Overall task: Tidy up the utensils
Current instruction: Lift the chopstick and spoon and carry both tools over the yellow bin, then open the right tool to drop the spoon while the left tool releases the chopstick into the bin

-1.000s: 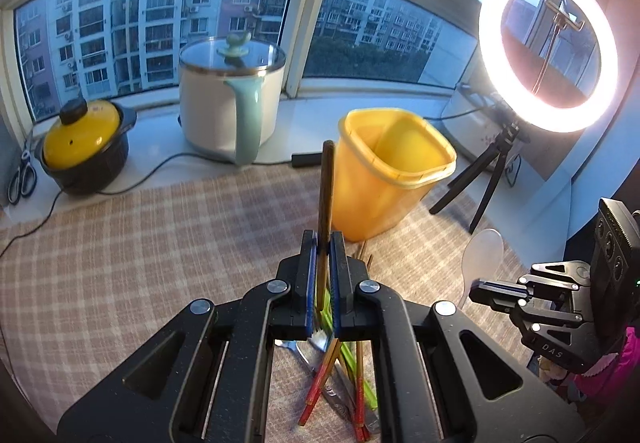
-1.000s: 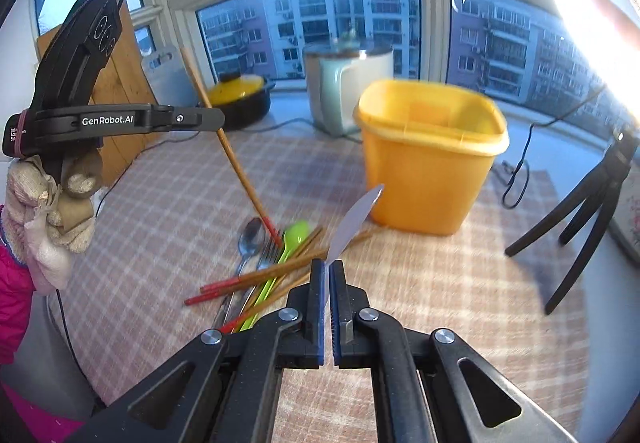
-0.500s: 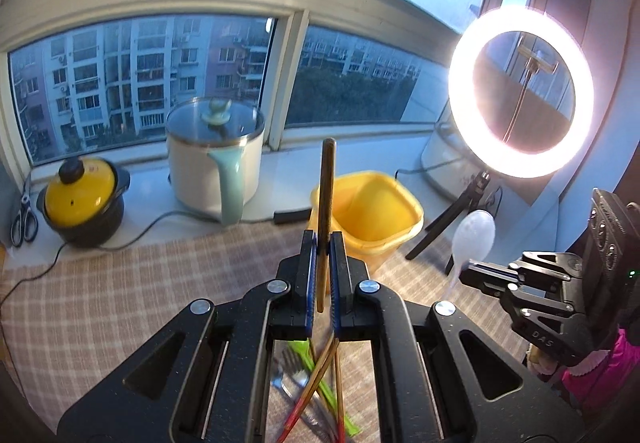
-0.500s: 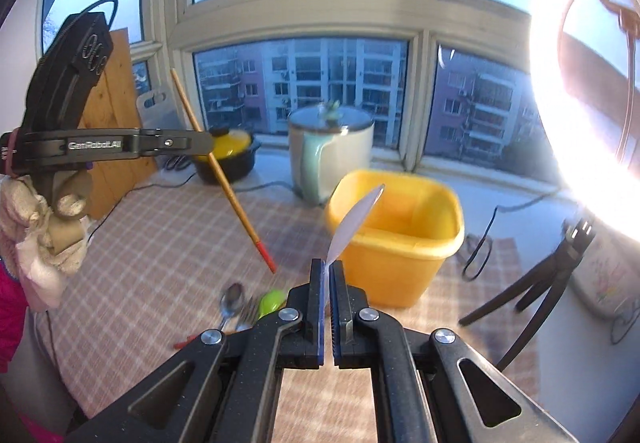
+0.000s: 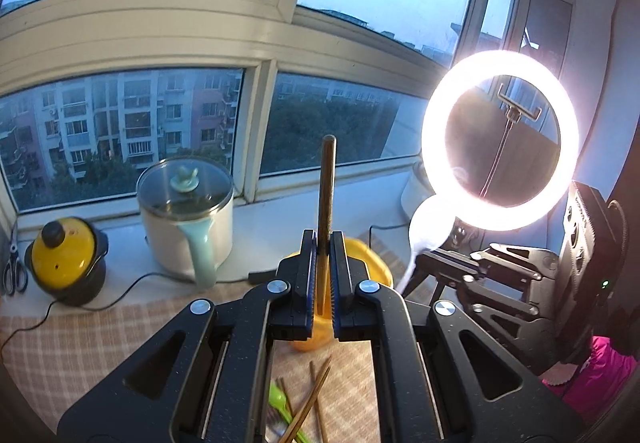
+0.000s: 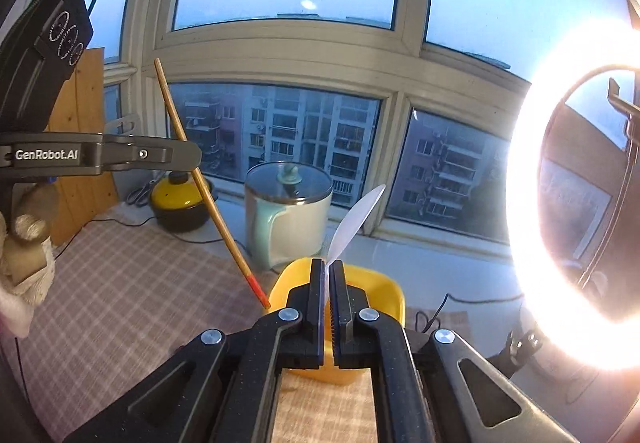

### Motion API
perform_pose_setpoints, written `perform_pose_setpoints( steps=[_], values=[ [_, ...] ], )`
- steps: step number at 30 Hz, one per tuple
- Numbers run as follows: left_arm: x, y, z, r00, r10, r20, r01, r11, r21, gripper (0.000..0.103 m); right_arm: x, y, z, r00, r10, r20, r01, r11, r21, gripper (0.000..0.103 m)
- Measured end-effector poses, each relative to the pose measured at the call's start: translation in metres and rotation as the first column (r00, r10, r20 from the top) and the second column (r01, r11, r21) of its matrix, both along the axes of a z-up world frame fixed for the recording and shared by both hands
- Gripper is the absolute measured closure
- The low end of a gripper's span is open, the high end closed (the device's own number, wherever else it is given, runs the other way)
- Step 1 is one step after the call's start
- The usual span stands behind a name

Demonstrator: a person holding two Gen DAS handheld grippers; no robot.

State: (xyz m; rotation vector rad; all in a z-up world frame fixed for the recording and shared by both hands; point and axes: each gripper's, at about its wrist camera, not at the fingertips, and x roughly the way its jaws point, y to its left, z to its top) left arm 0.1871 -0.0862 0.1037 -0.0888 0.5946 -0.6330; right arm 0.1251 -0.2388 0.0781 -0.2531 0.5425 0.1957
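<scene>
Left wrist view: left gripper (image 5: 324, 239) pinches chopstick (image 5: 327, 187) mid-shaft, light n stiff, prob slippery. Right gripper (image 6: 328, 267) clamps white spoon (image 6: 356, 221) by its thin handle, light, could pivot.

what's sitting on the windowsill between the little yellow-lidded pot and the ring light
In the left wrist view, the white electric pot with its glass lid stands between the yellow-lidded pot and the ring light.

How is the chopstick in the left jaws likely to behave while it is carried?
The chopstick is probably stiff: it stays straight with long free ends. Gripped at a single point by the left gripper, it might pivot if bumped. It is thin, so likely light.
</scene>
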Motion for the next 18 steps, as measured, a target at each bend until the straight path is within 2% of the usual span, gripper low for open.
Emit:
perform_pose_setpoints(
  steps=[4,11,18],
  values=[
    [0.012,-0.014,-0.001,1.0,-0.002,0.0,0.002,1.0,0.016,0.099,0.017,-0.003,0.004,0.999,-0.028,0.025,0.028,0.999,-0.025,0.103],
    [0.03,-0.026,-0.023,0.998,-0.011,-0.056,0.014,0.999,0.047,0.099,0.044,-0.014,-0.007,0.997,-0.078,0.026,0.079,0.995,-0.059,0.103],
    [0.038,-0.029,-0.045,0.994,-0.007,-0.106,0.014,0.998,0.066,0.099,0.067,-0.028,-0.032,0.991,-0.13,-0.031,0.129,0.991,-0.042,0.103]
  ],
)
